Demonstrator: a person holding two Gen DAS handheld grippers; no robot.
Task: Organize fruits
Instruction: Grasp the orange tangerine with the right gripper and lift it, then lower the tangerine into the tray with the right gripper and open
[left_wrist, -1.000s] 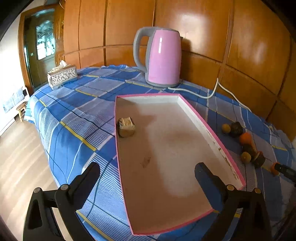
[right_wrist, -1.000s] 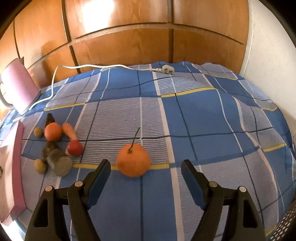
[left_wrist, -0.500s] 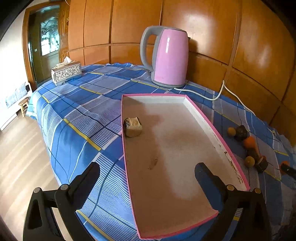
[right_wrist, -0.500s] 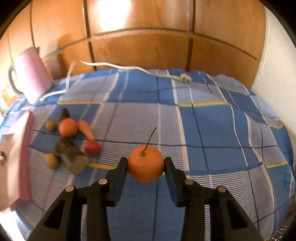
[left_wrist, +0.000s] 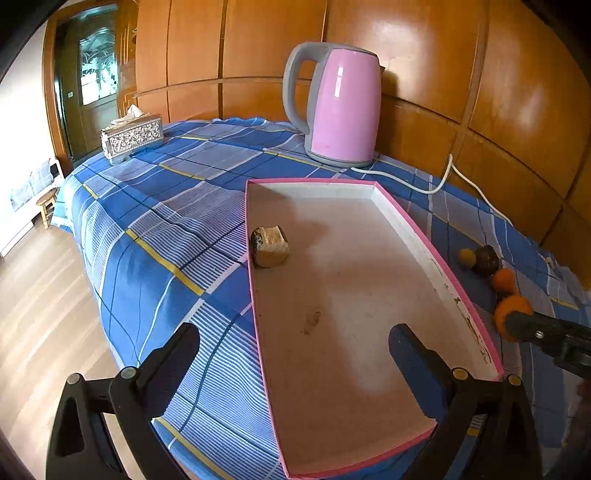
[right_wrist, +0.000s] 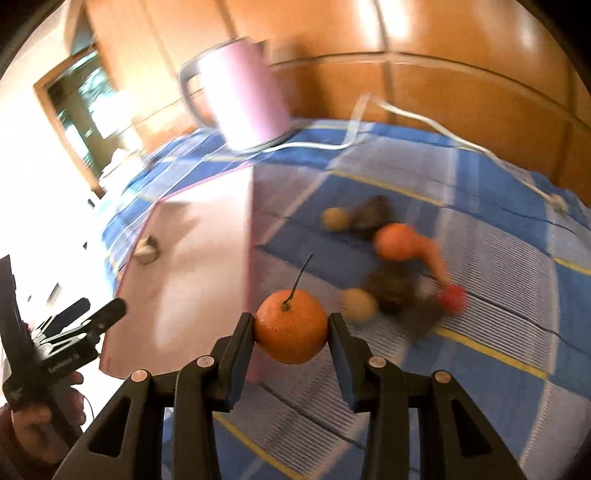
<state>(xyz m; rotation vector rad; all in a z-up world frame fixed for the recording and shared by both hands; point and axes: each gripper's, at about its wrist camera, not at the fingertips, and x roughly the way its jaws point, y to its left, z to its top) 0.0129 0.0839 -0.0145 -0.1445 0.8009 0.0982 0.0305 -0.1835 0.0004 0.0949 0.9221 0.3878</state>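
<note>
Orange mandarin (right_wrist: 291, 326), stalk up, now clamped between the right gripper (right_wrist: 291, 332) pads and lifted off the blue checked cloth (right_wrist: 498, 387), swung toward the pink-rimmed tray (left_wrist: 417, 236). Beside it, left gripper (left_wrist: 291, 354) spread wide, empty. Farther off, remaining fruit pile (right_wrist: 391, 258) waiting; likely next into the tray.

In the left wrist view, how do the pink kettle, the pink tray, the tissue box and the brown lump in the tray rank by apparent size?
1. pink tray, nearest, fills most of the picture
2. pink kettle
3. tissue box, far off, so probably larger than it looks
4. brown lump
</note>
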